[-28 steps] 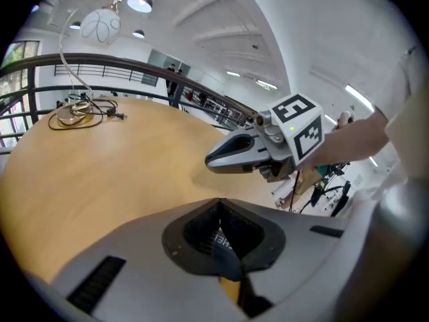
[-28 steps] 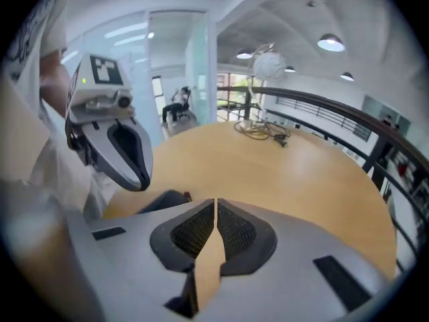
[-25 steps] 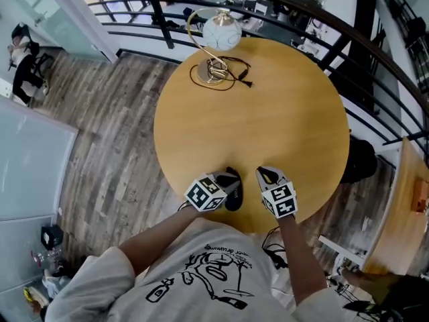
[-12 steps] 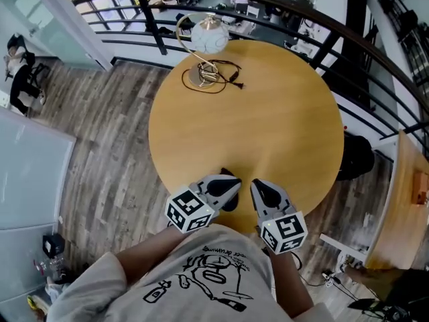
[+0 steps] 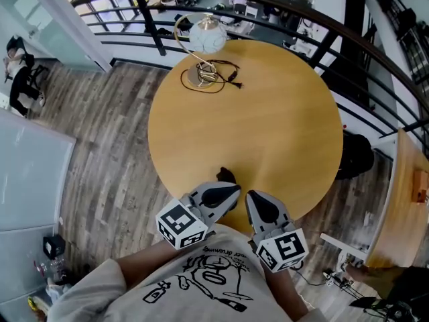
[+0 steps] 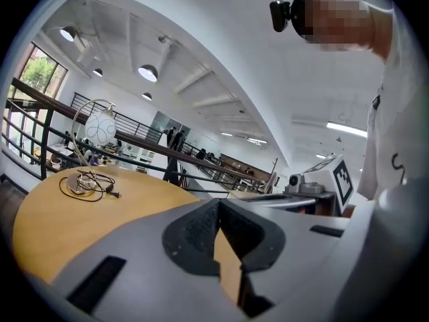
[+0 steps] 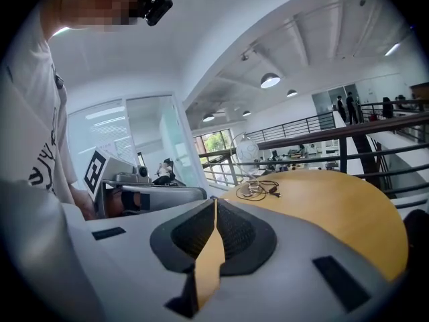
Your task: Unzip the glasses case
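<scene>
at the near edge of the round wooden table (image 5: 268, 126), close against the person's shirt, both grippers point out over the top side by side. the left gripper (image 5: 233, 189) has its jaws pressed together, and its own view shows the dark pads meeting along one seam with nothing between them. the right gripper (image 5: 251, 196) is clenched the same way, pads together and empty. the glasses case (image 5: 226, 175), a small dark shape, lies on the table just beyond the left gripper's tip and is partly covered by it in the head view. neither gripper view shows the case, and whether its zip is open cannot be told. at the far edge stands a lamp (image 5: 206, 35) with a white globe, its black cord (image 5: 224, 72) looped round the base. a dark railing (image 5: 155, 24) curves round the far side, and plank floor (image 5: 114, 133) lies to the left.
</scene>
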`<state>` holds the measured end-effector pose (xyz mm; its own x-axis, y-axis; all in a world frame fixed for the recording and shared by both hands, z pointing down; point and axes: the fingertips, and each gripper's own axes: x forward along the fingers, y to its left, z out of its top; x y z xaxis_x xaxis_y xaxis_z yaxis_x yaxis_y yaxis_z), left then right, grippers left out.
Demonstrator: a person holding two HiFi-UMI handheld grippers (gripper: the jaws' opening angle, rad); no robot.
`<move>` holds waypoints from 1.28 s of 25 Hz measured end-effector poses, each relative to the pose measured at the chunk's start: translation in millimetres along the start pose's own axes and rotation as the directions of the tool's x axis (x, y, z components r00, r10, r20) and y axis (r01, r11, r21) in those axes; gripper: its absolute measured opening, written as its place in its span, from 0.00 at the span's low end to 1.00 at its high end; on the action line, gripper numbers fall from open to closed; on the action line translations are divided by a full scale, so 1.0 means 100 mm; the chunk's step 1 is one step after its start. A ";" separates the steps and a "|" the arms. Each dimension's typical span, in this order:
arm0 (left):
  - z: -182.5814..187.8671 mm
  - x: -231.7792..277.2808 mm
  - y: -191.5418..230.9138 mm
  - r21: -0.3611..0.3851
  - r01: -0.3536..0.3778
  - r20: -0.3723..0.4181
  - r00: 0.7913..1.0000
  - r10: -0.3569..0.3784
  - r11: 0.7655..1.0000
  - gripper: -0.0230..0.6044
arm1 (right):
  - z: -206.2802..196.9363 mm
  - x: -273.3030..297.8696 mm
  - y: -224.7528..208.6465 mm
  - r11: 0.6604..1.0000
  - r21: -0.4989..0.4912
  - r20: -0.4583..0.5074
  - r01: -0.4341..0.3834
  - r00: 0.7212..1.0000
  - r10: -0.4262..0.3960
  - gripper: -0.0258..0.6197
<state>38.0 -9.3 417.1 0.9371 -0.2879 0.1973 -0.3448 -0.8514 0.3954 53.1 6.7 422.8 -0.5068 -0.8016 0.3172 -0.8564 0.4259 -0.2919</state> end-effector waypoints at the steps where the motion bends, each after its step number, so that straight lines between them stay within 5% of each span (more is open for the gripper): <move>1: 0.01 0.00 -0.01 -0.007 0.002 0.004 1.000 -0.002 1.000 0.05 | 0.01 -0.02 0.01 1.000 0.011 0.007 -0.002 1.000 0.002 0.08; 9: 0.10 -0.04 -0.04 -0.057 0.017 0.043 0.999 -0.015 0.998 0.05 | 0.15 -0.12 0.02 0.999 0.005 0.067 0.035 0.997 -0.036 0.08; 32: 0.14 -0.02 -0.11 -0.038 0.044 0.054 0.998 -0.042 0.998 0.05 | 0.18 -0.12 0.05 0.999 -0.015 0.073 0.034 0.997 -0.032 0.07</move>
